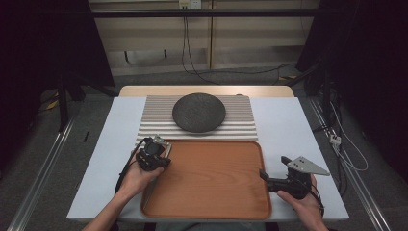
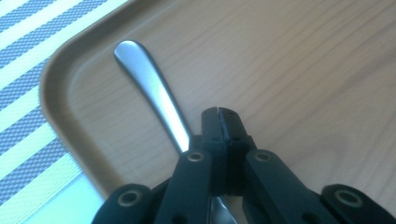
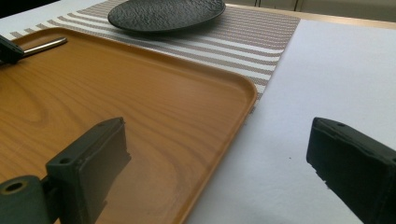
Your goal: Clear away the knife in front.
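- High view is showing a worktop [image 1: 288, 125] covered with a pale sheet, and a wooden tray [image 1: 211, 202] is lying on its near part, between the two hands.
- Behind the tray a striped mat [image 1: 240, 120] is lying, and a dark round plate [image 1: 198, 112] is resting on the mat, apart from the tray.
- The left hand [image 1: 137, 178] is holding the left gripper [image 1: 156, 149] over the far left corner of the tray.
- Left gripper view is showing its jaws pressed together with no gap, and a metal utensil handle [image 2: 149, 88] is passing just beside and under them, going down between the gripper's arms.
- I cannot tell if the jaws are really pinching the utensil or are only closed beside it; its working end is hidden under the gripper.
- The rounded end of the handle is lying near the tray's curved corner, on the tray's floor or just above it; this is not clear.
- The right hand [image 1: 303, 202] is holding the right gripper [image 1: 269, 175] at the right edge of the tray, with the grey three-cornered plate [image 1: 308, 165] on top of it.
- Right gripper view is showing its jaws standing wide apart and holding nothing: one jaw is hanging over the tray and the other over the pale worktop, so the tray's rim is lying between them.
- In the same view the utensil handle [image 3: 44, 45] is appearing far off at the tray's far corner, and the left gripper [image 3: 8, 50] is next to it at the picture's edge.
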